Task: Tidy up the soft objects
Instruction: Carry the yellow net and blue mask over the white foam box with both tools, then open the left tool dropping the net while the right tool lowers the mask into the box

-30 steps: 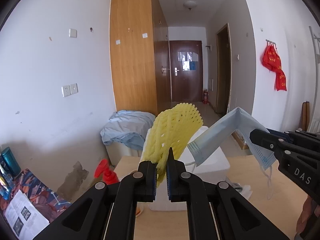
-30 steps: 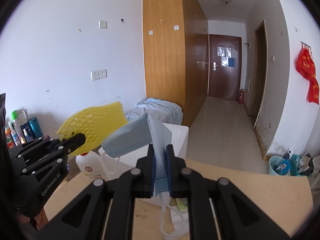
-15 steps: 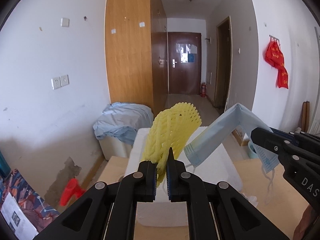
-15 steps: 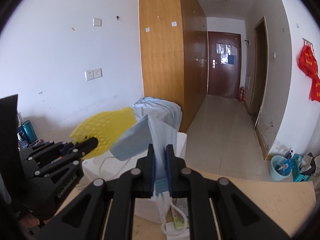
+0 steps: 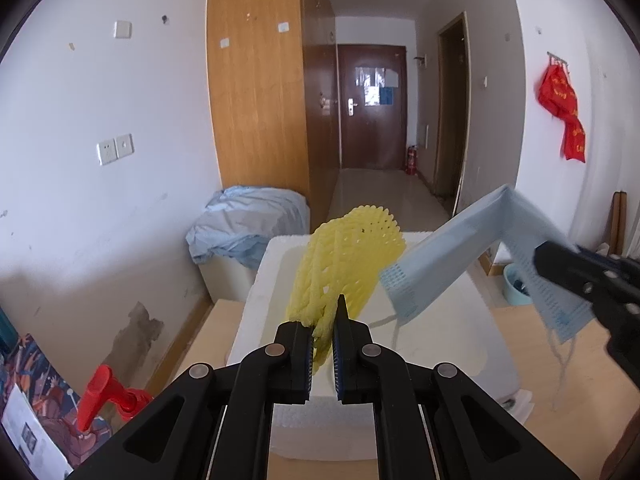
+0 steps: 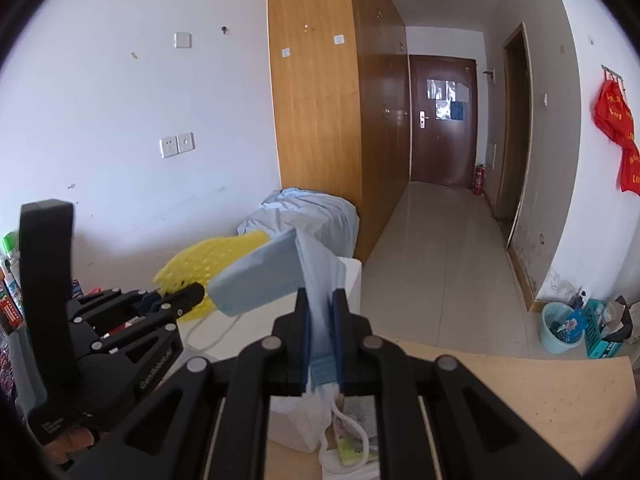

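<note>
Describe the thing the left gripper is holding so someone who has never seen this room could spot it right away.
Find the white foam box on the table. Above it two black grippers each hold something soft; the left gripper is shut on a yellow foam net. Unlike the smooth blue mask beside it, it is bright yellow with open mesh.

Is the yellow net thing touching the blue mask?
Cannot tell. In the left wrist view the yellow foam net and the blue face mask overlap at one corner, with no clear gap or contact; the right wrist view overlaps too.
</note>
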`<state>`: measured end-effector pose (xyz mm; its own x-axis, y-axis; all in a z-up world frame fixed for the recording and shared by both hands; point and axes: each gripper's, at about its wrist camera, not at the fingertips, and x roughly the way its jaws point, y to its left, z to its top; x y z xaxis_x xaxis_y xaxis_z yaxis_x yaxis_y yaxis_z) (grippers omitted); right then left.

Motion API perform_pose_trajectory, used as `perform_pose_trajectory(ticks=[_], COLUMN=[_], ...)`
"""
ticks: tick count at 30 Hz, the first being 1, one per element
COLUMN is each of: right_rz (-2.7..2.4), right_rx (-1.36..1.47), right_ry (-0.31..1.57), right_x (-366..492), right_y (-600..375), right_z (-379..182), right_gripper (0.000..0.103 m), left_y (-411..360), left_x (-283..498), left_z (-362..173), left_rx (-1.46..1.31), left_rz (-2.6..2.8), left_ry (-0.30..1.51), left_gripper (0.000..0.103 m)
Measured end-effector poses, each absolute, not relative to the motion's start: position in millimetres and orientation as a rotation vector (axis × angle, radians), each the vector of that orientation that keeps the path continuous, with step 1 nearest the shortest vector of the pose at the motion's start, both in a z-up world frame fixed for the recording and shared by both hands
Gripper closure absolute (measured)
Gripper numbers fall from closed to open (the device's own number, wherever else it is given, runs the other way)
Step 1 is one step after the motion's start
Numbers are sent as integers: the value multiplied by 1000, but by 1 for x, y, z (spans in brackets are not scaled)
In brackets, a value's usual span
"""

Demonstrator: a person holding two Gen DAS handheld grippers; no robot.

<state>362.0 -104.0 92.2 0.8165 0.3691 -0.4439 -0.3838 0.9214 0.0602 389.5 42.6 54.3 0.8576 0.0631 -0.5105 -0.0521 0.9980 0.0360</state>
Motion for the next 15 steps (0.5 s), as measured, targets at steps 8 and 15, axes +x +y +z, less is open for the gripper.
perform_pose_trajectory(ticks=[8, 15], right_rz=[403, 408], right_rx=[-34, -27], right_ry=[471, 465], right_x=[364, 367], right_y=[-102, -102], right_z=[91, 91], right_gripper=[90, 90], left_y=[38, 44], left_x=[390, 377], left_z=[54, 65], left_rx=[49, 45], left_rz=[93, 148], left_ry=[535, 462], left_gripper=[32, 8])
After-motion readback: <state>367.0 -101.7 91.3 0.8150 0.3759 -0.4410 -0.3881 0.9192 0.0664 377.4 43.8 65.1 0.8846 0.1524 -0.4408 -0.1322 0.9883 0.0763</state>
